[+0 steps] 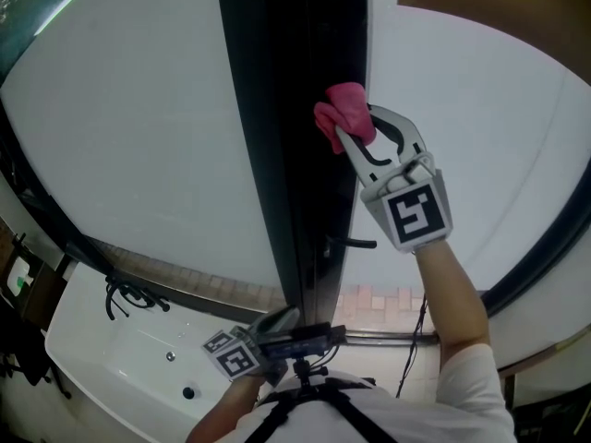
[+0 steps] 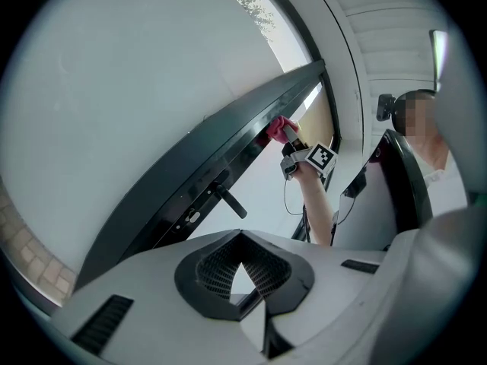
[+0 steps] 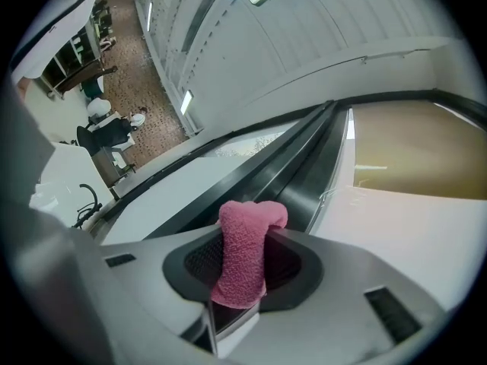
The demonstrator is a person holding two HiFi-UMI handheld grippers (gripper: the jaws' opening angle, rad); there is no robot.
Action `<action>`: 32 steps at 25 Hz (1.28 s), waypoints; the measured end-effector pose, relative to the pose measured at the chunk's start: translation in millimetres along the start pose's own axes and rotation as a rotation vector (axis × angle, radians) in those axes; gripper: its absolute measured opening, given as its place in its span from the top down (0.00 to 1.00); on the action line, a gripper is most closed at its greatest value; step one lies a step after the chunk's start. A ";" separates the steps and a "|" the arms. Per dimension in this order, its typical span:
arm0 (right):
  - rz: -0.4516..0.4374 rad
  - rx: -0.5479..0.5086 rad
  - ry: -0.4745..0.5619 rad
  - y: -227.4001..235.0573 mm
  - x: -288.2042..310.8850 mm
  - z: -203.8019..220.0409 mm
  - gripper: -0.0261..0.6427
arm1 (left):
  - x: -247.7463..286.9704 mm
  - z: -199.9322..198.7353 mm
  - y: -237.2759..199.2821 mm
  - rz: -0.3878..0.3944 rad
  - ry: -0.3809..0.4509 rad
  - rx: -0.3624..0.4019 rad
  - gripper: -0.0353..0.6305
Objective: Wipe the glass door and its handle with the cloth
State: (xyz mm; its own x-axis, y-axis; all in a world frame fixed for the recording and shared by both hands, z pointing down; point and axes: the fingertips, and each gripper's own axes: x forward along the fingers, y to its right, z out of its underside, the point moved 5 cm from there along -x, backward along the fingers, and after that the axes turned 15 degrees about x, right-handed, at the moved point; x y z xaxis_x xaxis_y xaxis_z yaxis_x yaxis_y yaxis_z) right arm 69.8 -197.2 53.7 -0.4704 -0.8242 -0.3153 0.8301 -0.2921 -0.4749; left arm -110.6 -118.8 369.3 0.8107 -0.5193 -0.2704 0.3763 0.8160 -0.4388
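A strip of pale reddish brick floor (image 1: 374, 300) runs along the foot of the glass door (image 1: 138, 137). At lower left in the head view is a white table-like surface (image 1: 102, 353). A tangle of black cable (image 1: 127, 295) lies at its far edge, and two small dark round spots (image 1: 188, 392) sit nearer

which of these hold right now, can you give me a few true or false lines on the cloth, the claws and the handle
1. The right claw grips a pink cloth. True.
2. The cloth is on the handle. False: it sits against the dark frame, well apart from the handle.
3. The left claw holds a second cloth. False: it holds nothing.
4. The handle is a dark lever. True.
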 end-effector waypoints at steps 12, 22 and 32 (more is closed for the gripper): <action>0.007 -0.042 0.018 16.7 22.3 -15.4 0.80 | 4.8 -3.6 -0.4 -0.006 -0.001 0.014 0.96; -0.018 -0.041 -0.021 5.7 27.7 11.5 0.80 | 4.9 -0.7 0.3 -0.012 -0.007 0.001 0.96; -0.050 -0.039 -0.073 -10.4 14.3 39.3 0.80 | 11.5 9.3 6.7 0.004 -0.028 -0.010 0.96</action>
State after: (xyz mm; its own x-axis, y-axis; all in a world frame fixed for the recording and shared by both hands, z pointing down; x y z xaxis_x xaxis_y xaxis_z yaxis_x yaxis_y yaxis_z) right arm 66.2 -225.1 86.4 -0.4868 -0.8425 -0.2307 0.7932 -0.3158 -0.5206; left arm -94.6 -117.0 371.2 0.8243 -0.5086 -0.2486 0.3686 0.8155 -0.4461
